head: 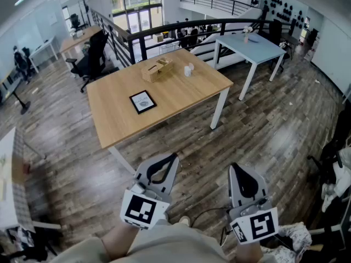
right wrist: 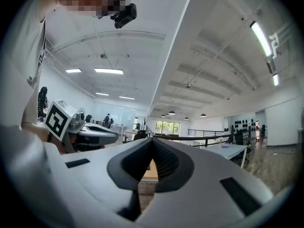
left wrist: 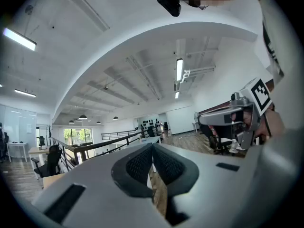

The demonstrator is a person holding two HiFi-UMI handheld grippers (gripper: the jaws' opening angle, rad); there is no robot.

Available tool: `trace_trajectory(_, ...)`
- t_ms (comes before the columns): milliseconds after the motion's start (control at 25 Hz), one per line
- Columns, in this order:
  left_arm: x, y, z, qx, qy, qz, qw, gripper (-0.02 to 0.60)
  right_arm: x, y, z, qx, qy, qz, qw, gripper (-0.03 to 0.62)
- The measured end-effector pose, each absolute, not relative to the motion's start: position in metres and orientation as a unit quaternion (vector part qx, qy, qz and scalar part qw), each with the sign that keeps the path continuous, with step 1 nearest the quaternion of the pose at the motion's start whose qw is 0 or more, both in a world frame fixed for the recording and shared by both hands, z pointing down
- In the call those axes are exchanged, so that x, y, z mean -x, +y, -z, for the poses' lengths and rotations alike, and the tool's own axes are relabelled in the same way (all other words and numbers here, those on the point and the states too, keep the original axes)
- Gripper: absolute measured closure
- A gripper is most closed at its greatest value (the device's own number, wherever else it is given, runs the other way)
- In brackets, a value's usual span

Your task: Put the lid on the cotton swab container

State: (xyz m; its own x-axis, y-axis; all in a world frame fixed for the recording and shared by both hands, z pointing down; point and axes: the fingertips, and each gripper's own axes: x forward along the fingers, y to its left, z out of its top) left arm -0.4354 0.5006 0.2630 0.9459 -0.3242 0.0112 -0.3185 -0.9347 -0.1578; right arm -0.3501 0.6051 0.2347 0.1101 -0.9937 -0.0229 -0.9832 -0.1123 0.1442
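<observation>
I've got L gripper [head: 173,158] & R gripper [head: 236,169] both clenched, empty, above open floor [head: 263,130], well apart from wood table [head: 181,92] near edge.

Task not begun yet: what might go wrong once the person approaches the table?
The left gripper and right gripper are both shut, away from the light wooden table; reaching in unopened might knock things over.
The small white items beside the wooden box sit close together, so a wrong pick seems possible.
</observation>
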Motion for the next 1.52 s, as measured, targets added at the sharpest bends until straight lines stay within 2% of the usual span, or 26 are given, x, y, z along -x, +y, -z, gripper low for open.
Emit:
trace_trajectory(920,0.414,0.517,-0.278,0.981,0.181,0.027,0.062,0.558,0.325,0.625,-0.264,-0.727,-0.684,0.030,0.054,0.568)
trace_trajectory(1520,0.354,0.428,-0.297,0.981,0.180,0.042,0.064,0.558,0.264,0.541,-0.283,-0.726,-0.685,0.011,0.065,0.568)
